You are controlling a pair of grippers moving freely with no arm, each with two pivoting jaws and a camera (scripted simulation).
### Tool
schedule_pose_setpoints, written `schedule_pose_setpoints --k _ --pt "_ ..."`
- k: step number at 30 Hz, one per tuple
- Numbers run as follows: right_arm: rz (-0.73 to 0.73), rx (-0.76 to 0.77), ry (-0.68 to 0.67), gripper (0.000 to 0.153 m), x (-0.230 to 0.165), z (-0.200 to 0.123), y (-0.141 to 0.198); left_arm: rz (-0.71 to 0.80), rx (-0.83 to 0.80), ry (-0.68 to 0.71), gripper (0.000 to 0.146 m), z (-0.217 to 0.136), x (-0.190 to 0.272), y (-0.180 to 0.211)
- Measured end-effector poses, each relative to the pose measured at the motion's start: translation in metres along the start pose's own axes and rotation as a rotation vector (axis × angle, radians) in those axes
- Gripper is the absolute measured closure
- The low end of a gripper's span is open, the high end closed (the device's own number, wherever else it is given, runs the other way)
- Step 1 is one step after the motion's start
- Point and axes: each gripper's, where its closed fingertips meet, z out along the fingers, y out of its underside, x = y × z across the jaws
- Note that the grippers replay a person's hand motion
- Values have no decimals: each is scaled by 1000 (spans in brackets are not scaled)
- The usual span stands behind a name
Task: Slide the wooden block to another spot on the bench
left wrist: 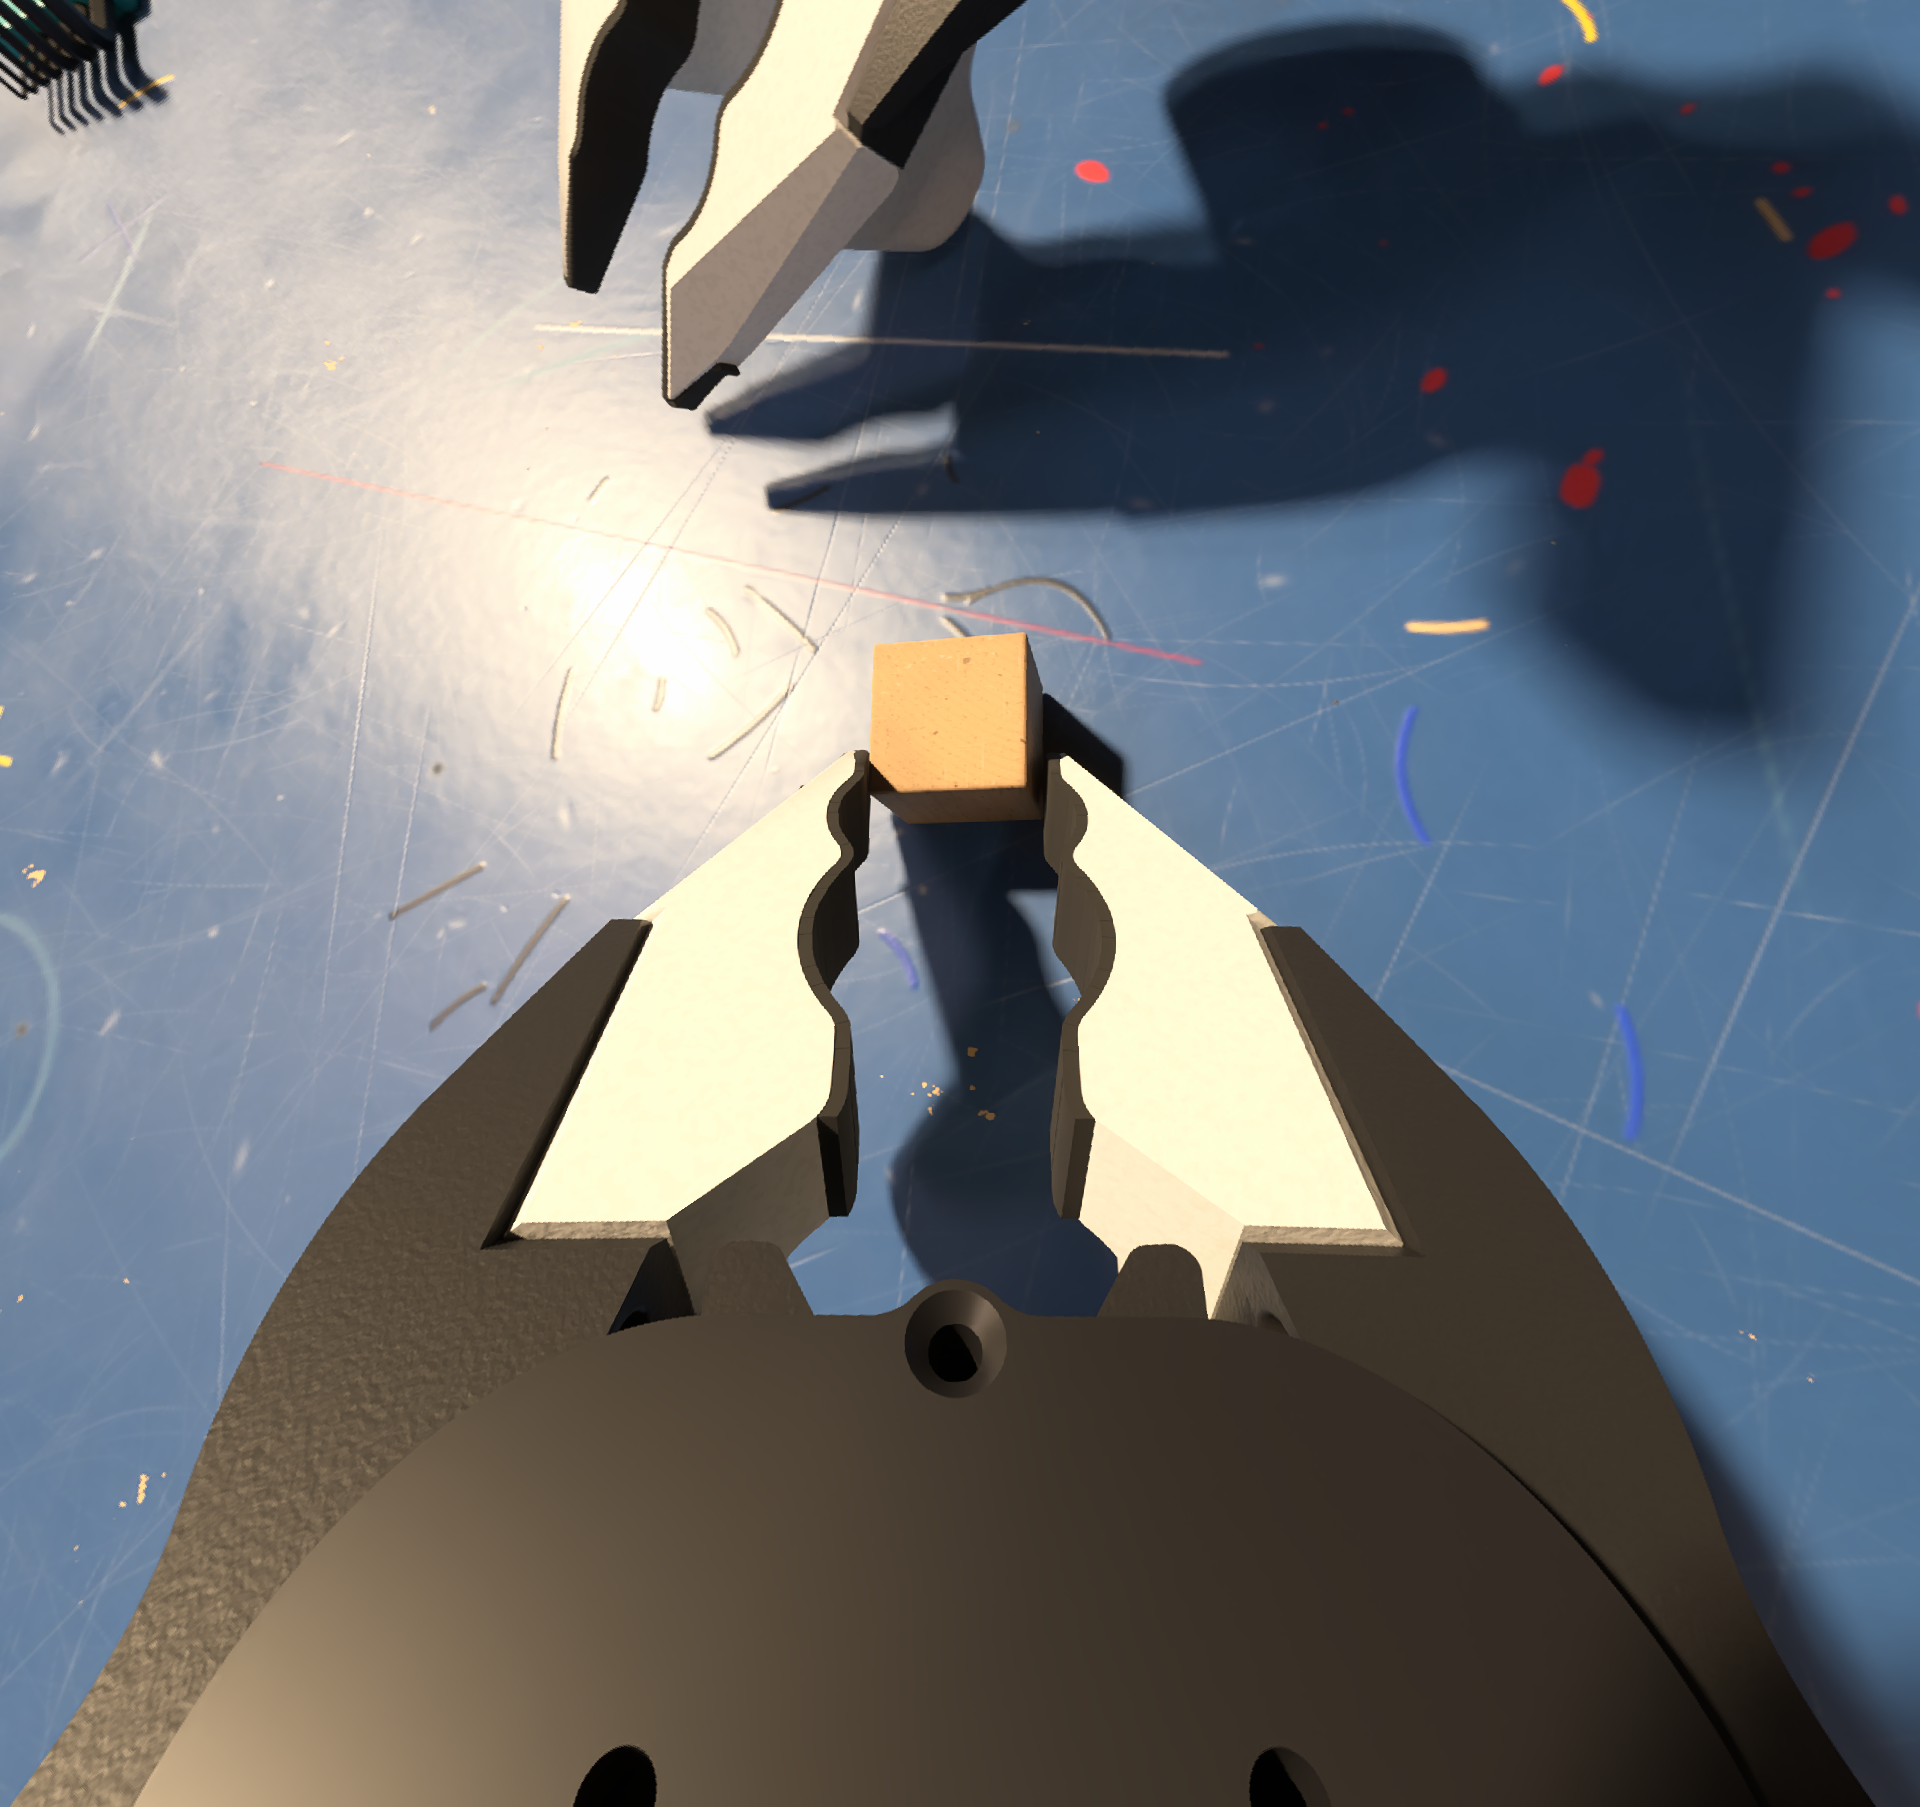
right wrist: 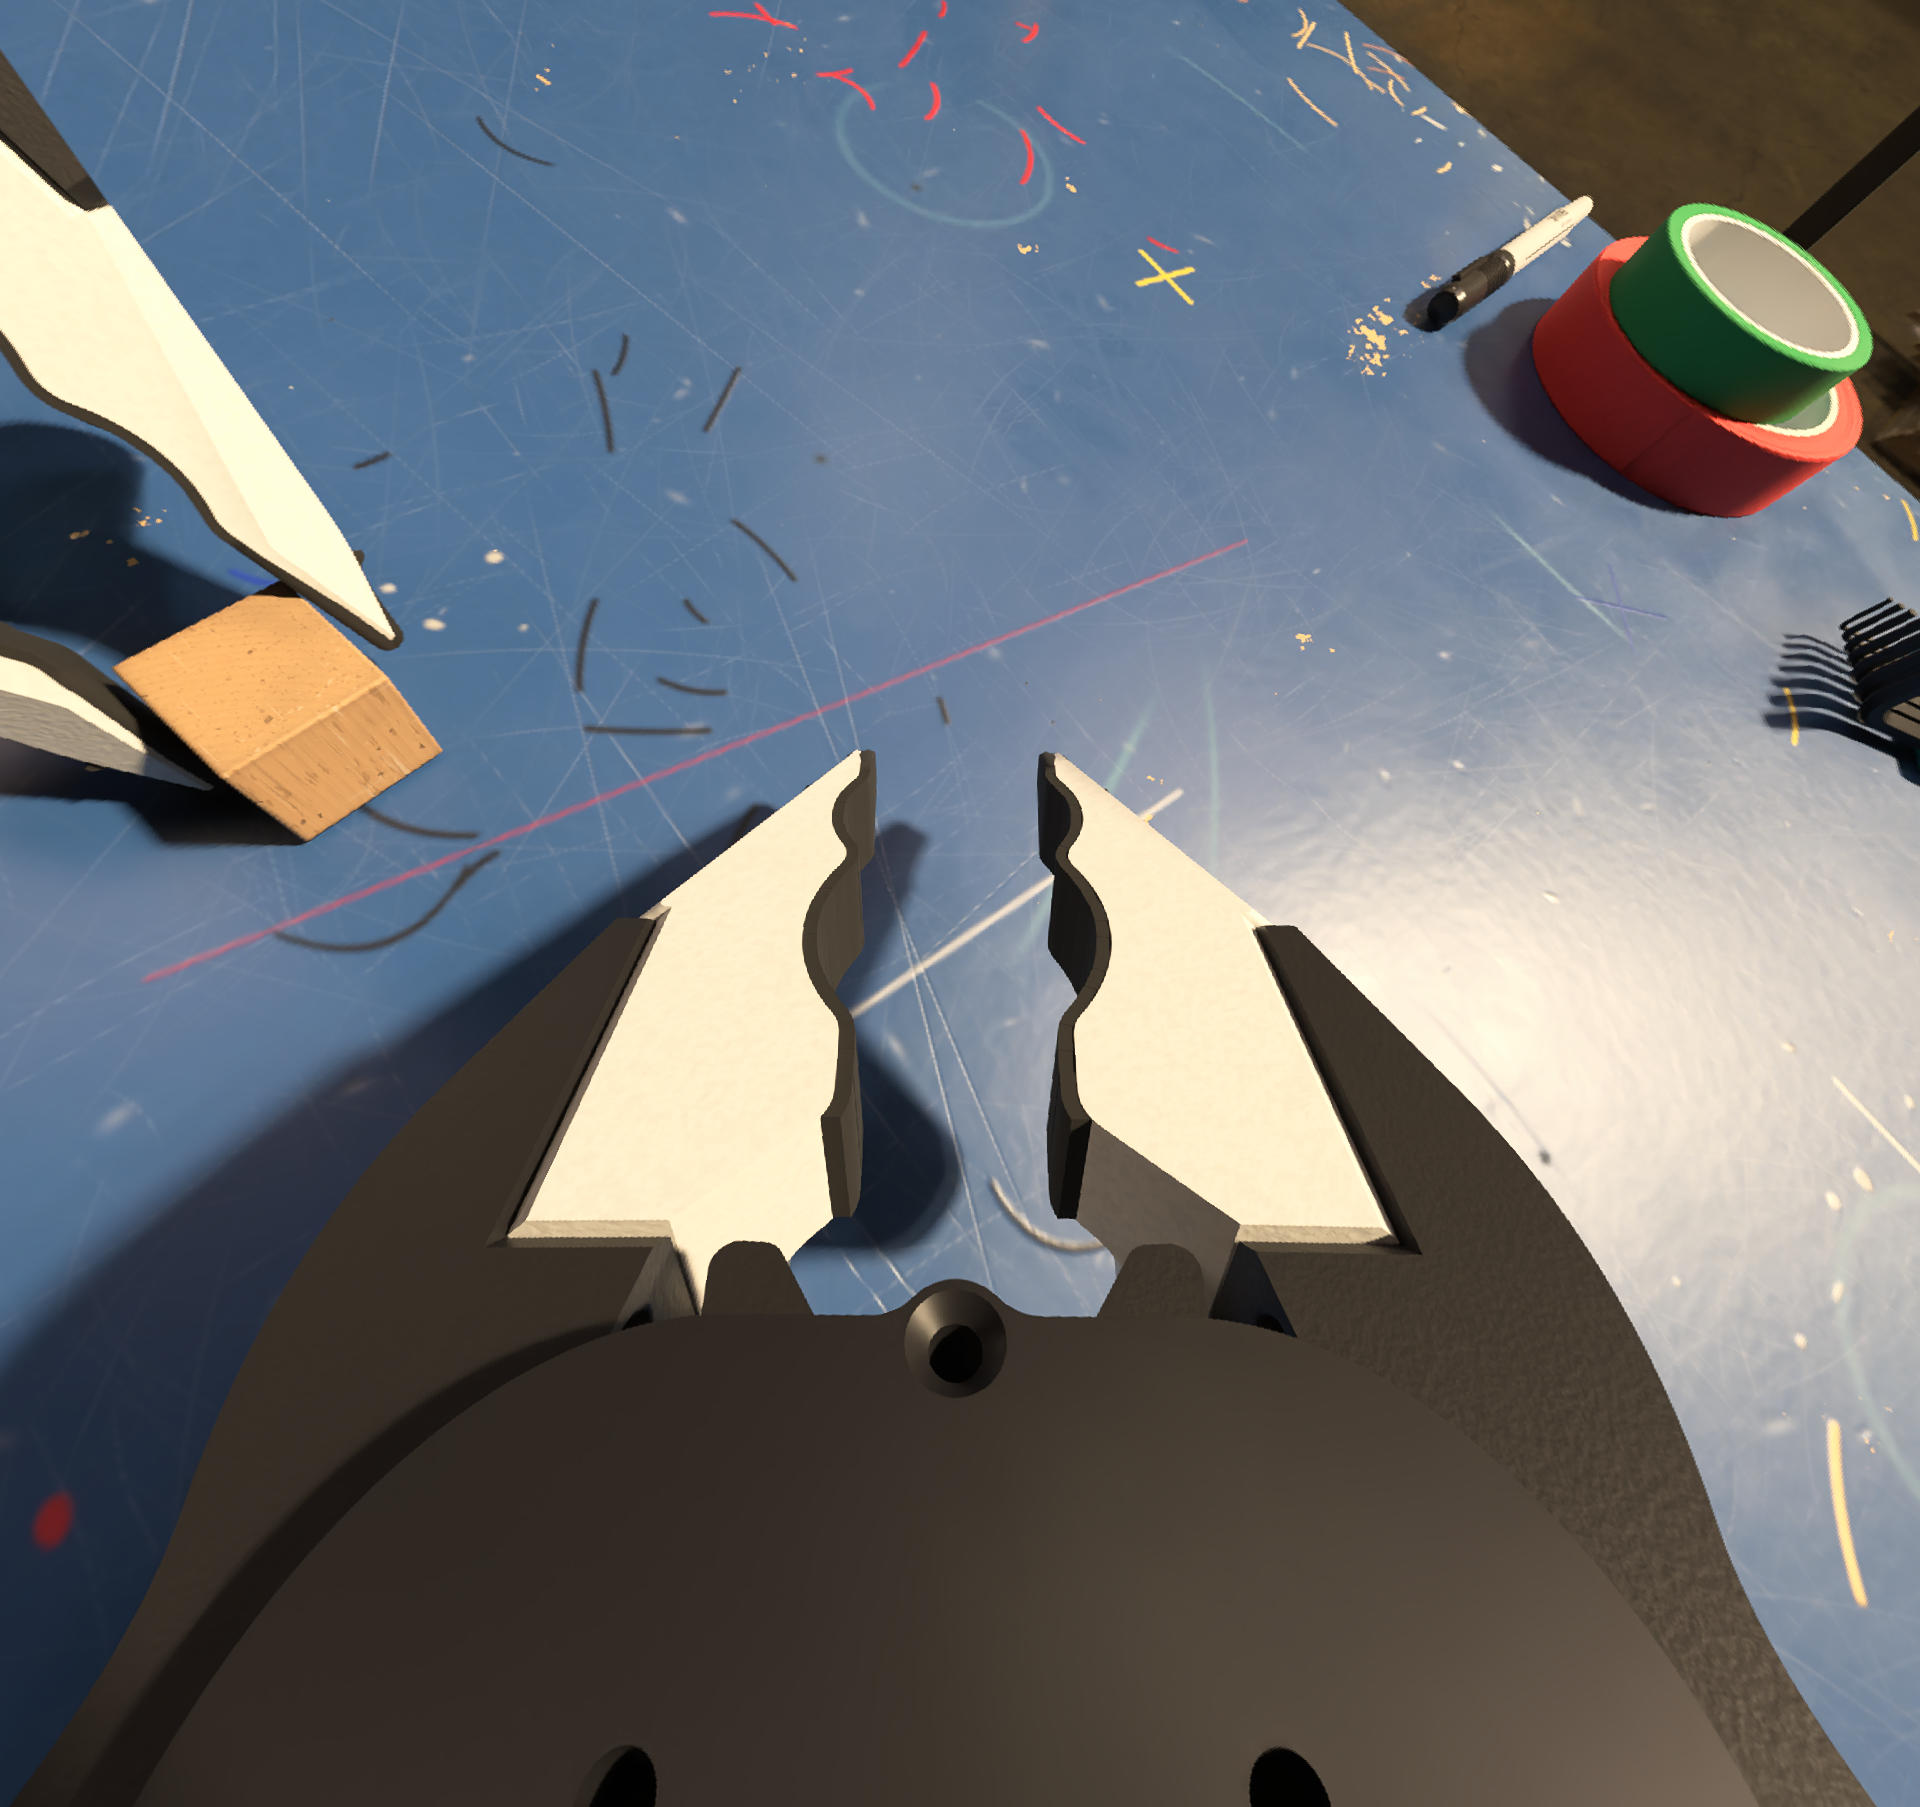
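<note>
A small wooden block (left wrist: 951, 718) rests on the scratched blue bench (left wrist: 312, 614). My left gripper (left wrist: 956, 770) has its two fingertips against the block's left and right sides, shut on its near end. In the right wrist view the block (right wrist: 343, 760) lies at the far left between the left gripper's fingers (right wrist: 260, 510). My right gripper (right wrist: 956, 760) is open and empty, just above the bench and to the right of the block. In the left wrist view the right gripper (left wrist: 639, 334) hangs beyond the block, pointing down.
A green tape roll (right wrist: 1745, 323) sits stacked on a red one (right wrist: 1694, 448) at the far right, with a marker pen (right wrist: 1507, 261) beside them. A black pin-comb part (right wrist: 1870, 677) lies at the right edge, also seen in the left wrist view (left wrist: 73, 1). The bench edge (right wrist: 1455, 64) runs along the top right.
</note>
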Motion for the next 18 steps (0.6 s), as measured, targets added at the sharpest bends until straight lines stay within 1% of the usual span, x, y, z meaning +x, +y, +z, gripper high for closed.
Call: schedule_pose_setpoints --k 8,9,11,14,18 --pt "-1 -7 1 121 0 1 1 -7 -13 5 113 -2 3 1" --pt "-1 -6 1 121 0 1 1 -8 -15 -5 105 -2 1 1" --pt "-2 -4 2 121 0 1 1 -5 -19 -18 85 -3 -1 0" --pt "-4 -5 4 121 0 1 1 -4 -13 -26 74 -2 -1 -2" --pt "-8 -7 9 121 0 1 1 -35 34 -42 67 -7 -6 -9"
